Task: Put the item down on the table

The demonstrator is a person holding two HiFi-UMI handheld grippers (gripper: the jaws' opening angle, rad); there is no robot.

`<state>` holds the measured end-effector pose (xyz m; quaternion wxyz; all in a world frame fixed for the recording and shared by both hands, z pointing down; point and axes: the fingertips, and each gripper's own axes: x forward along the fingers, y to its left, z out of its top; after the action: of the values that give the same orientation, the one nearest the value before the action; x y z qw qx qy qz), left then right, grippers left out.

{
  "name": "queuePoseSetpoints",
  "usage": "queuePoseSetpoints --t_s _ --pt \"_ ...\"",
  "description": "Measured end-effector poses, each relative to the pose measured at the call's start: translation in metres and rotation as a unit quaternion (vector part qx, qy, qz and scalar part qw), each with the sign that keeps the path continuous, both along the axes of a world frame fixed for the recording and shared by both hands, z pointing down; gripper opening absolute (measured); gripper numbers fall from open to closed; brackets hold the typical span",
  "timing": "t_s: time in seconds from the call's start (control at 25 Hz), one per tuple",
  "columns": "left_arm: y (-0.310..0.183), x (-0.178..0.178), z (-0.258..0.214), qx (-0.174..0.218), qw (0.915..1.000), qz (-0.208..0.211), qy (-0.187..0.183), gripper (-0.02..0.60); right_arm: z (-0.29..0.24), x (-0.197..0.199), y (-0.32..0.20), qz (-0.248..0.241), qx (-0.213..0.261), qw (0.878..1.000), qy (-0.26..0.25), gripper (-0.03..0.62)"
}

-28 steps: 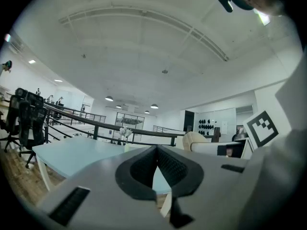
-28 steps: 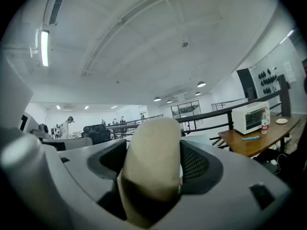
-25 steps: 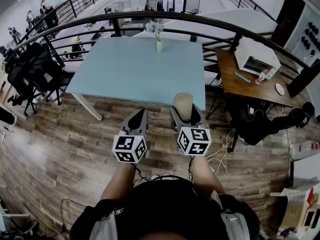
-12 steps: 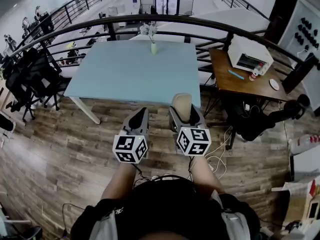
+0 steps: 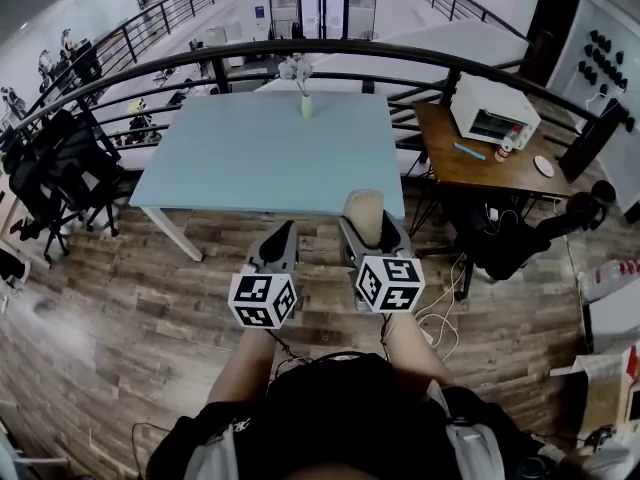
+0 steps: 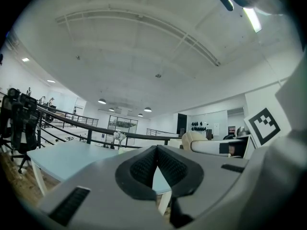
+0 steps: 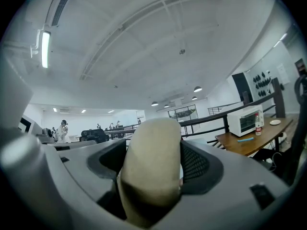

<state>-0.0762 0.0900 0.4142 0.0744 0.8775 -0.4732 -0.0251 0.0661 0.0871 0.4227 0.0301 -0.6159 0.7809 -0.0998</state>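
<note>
A beige, rounded oblong item (image 5: 364, 211) (image 7: 152, 162) stands up between the jaws of my right gripper (image 5: 366, 230) (image 7: 154, 163), which is shut on it. It hangs over the wooden floor just short of the near edge of the light blue table (image 5: 260, 148). My left gripper (image 5: 277, 247) (image 6: 156, 166) is beside it on the left, jaws together with nothing between them. The light blue table (image 6: 67, 156) shows low at the left in the left gripper view.
A small vase with white flowers (image 5: 304, 96) stands at the table's far edge. A curved black railing (image 5: 330, 50) runs behind it. To the right is a brown desk (image 5: 480, 158) with a white microwave oven (image 5: 488, 114). Black office chairs (image 5: 60, 163) stand at the left.
The view has shifted slightly, so the table sits a little nearer and lower in the picture. Both grippers keep the same pose, and the item stays held.
</note>
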Motion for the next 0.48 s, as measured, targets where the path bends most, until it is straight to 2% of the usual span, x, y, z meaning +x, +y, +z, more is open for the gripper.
queuePoseSetpoints --t_s 0.48 --pt "-0.031 -0.014 0.007 0.005 0.9999 0.009 0.008 0.014 -0.001 -0.013 -0.027 0.012 0.012 1.000 0.005 0.356"
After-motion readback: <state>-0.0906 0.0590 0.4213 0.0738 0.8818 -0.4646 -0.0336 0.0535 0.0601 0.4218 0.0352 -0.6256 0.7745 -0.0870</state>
